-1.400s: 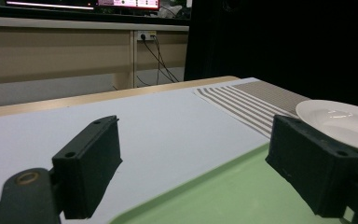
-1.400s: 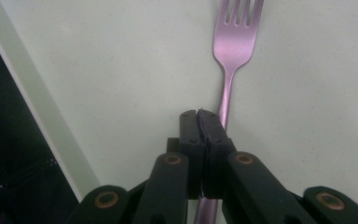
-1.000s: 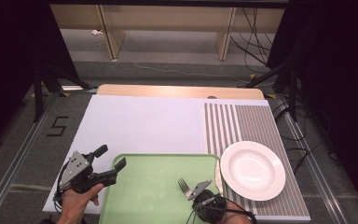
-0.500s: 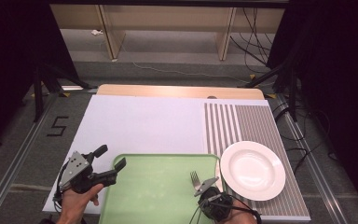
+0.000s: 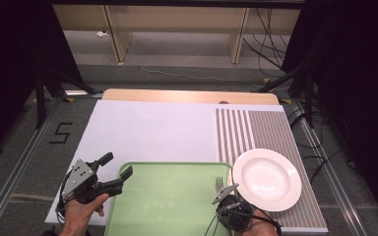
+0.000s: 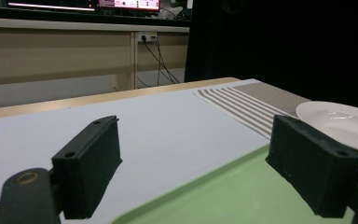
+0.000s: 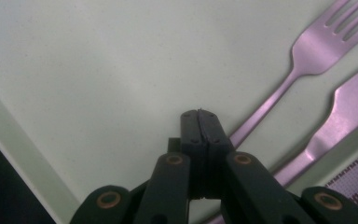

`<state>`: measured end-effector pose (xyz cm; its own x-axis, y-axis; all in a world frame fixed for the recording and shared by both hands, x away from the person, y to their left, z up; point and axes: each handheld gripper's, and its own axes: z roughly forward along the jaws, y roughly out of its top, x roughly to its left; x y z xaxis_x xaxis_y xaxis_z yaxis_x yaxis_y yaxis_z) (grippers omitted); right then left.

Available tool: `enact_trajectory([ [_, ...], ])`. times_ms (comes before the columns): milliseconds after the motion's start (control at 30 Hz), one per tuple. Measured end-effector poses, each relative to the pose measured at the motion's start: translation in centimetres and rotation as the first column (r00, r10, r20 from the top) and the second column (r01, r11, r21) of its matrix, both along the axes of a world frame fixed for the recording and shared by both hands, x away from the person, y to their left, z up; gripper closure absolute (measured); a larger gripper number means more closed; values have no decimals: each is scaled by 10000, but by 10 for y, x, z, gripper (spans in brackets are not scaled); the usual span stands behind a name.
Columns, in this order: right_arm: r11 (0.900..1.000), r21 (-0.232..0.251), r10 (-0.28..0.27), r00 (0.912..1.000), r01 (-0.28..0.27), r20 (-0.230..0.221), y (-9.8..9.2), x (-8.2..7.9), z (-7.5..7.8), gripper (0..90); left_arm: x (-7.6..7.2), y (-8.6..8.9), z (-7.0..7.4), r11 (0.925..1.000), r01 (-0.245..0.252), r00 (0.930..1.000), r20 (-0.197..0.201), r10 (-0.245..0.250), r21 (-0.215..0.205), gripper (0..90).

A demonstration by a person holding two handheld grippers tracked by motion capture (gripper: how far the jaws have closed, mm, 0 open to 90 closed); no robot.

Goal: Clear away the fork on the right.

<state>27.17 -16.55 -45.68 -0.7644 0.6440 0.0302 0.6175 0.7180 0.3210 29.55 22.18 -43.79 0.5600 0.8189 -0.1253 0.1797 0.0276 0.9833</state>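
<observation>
A green tray (image 5: 167, 165) lies at the near edge of the table. On its right part rest a metal fork (image 5: 220, 183) (image 7: 307, 51) and a knife (image 7: 349, 109), side by side. My right gripper (image 5: 232, 214) (image 7: 200, 116) points down at the tray, its jaws shut with nothing between them. The fork's handle runs just to the right of the jaw tips. My left gripper (image 5: 116, 166) (image 6: 196, 140) is held level at the tray's left rim, open and empty. A white plate (image 5: 267, 179) (image 6: 340, 121) sits right of the tray.
The plate stands on a grey striped mat (image 5: 256, 128) covering the table's right part. A plain white sheet (image 5: 147, 128) covers the rest, with a wooden strip (image 5: 187, 96) along the far edge. Shelving and cables lie beyond on the floor.
The right gripper has shifted a little to the right, and the fork now lies farther right, nearer the plate. The left gripper has stayed put.
</observation>
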Motion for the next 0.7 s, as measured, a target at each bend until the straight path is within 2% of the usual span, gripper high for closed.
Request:
enact_trajectory([
  [133,9998,75,-198,9997,199,-120,-4,0,0,900,0,0,0,10000,-8,10000,-15,8,5,161],
  [467,9997,165,-162,9996,166,-221,-5,1,0,900,0,0,0,10000,-14,10000,-60,14,-17,158],
  [600,9977,656,-133,9998,143,-163,-8,3,3,771,0,1,0,10000,-19,10000,-93,19,-29,158],
  [700,9906,1337,-275,9996,285,-90,-13,5,9,615,1,1,0,10000,-4,10000,-75,3,-38,158],
])
